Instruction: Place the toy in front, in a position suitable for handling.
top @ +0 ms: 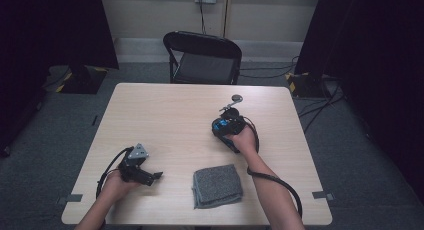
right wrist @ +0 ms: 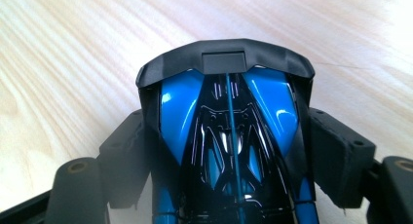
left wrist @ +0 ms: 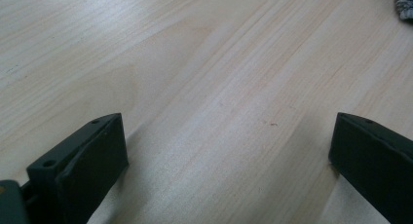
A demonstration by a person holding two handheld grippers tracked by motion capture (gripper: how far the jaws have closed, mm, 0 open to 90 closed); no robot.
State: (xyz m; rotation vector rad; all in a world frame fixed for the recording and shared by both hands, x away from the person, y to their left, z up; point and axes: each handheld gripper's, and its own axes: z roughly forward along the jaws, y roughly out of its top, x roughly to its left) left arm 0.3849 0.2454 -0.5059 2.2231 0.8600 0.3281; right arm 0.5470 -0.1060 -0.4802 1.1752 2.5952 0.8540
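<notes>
A blue and black toy car (right wrist: 229, 131) sits between the pads of my right gripper (right wrist: 234, 148), and both pads press on its sides. In the high view this gripper (top: 224, 124) holds the car (top: 227, 126) low over the right middle of the wooden table (top: 165, 115). My left gripper (top: 152, 177) rests near the front left of the table, pointing right. Its jaws stand wide apart in the left gripper view, open (left wrist: 229, 151), with bare wood between them.
A folded grey cloth (top: 217, 185) lies near the front edge, between the two hands; its corner (left wrist: 405, 2) appears in the left gripper view. A small metal object with a round head (top: 235, 101) lies just beyond the car. A black chair (top: 202, 57) stands behind the table.
</notes>
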